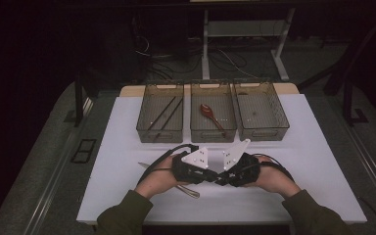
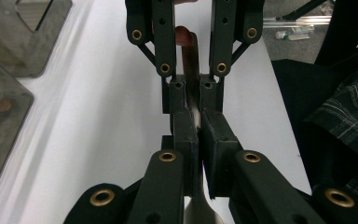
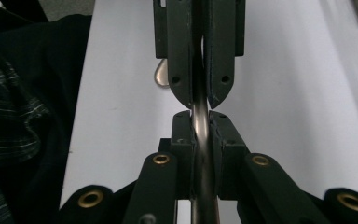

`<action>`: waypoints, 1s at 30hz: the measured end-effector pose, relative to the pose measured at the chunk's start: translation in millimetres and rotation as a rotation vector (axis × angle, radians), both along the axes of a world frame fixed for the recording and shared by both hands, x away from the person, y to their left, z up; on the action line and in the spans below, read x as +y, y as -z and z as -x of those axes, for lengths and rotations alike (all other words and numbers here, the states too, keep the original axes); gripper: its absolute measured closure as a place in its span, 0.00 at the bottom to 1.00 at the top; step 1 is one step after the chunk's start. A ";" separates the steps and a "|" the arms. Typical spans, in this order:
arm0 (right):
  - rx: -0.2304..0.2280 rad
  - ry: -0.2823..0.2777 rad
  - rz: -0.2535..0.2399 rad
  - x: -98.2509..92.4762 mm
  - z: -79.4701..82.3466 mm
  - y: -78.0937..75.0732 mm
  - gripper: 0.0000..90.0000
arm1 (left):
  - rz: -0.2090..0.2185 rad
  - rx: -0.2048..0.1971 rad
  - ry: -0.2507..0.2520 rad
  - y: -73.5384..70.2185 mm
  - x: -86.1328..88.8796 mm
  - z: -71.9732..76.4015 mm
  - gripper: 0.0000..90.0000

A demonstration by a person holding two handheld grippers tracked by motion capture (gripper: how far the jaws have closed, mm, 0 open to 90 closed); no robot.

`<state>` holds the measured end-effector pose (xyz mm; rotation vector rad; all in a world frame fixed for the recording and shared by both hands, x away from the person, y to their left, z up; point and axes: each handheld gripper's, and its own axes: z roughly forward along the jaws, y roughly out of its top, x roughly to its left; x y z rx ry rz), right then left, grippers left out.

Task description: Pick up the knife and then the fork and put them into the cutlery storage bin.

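Observation:
My two grippers meet tip to tip over the front middle of the white table (image 1: 293, 147). A slim metal utensil (image 2: 192, 70) runs straight through both pairs of jaws. My left gripper (image 2: 196, 116) is shut on its shaft, which widens near the bottom edge of the left gripper view. Facing it, my right gripper (image 3: 200, 122) is shut on the same utensil (image 3: 200, 116), whose shiny shaft shows between the pads. From above, the left gripper (image 1: 209, 177) and right gripper (image 1: 223, 178) hide the utensil between them.
A second metal utensil (image 1: 192, 192) lies on the table under the left hand. Three translucent brown bins stand at the back: the left (image 1: 159, 131) holds dark sticks, the middle (image 1: 213, 132) a reddish spoon (image 1: 209, 112), then the right (image 1: 264, 131).

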<state>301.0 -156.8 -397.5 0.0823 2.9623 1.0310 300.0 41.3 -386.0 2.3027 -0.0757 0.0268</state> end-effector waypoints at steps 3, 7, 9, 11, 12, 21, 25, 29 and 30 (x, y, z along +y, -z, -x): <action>0.019 -0.003 0.000 -0.5 -0.3 0.4 0.90 | 0.006 0.012 0.002 1.4 0.3 1.1 0.92; 0.054 0.013 -0.004 -3.6 -2.0 0.8 0.90 | 0.056 0.011 -0.045 0.8 5.3 -1.5 0.84; 0.053 0.026 -0.003 -6.4 -3.2 1.6 0.90 | 0.087 0.032 -0.085 -0.7 11.3 -3.7 0.77; 0.024 0.028 -0.001 -10.4 -6.7 1.7 0.90 | 0.122 0.052 -0.118 -1.7 18.4 -5.3 0.72; 0.025 0.038 -0.001 -12.6 -7.6 1.0 0.90 | 0.135 0.063 -0.135 -1.9 22.5 -6.0 0.68; 0.020 0.180 0.008 -44.4 -21.8 -1.1 0.90 | 0.245 0.076 -0.312 -2.3 65.3 -0.6 0.49; 0.030 0.233 0.007 -58.6 -28.2 -0.4 0.90 | 0.269 0.079 -0.347 -2.1 78.9 3.7 0.49; 0.029 0.291 0.000 -72.5 -33.7 -4.4 0.90 | 0.272 0.077 -0.395 3.8 92.6 10.0 0.46; 0.030 0.301 -0.011 -76.1 -35.7 -5.6 0.90 | 0.272 0.077 -0.395 3.8 92.6 10.0 0.44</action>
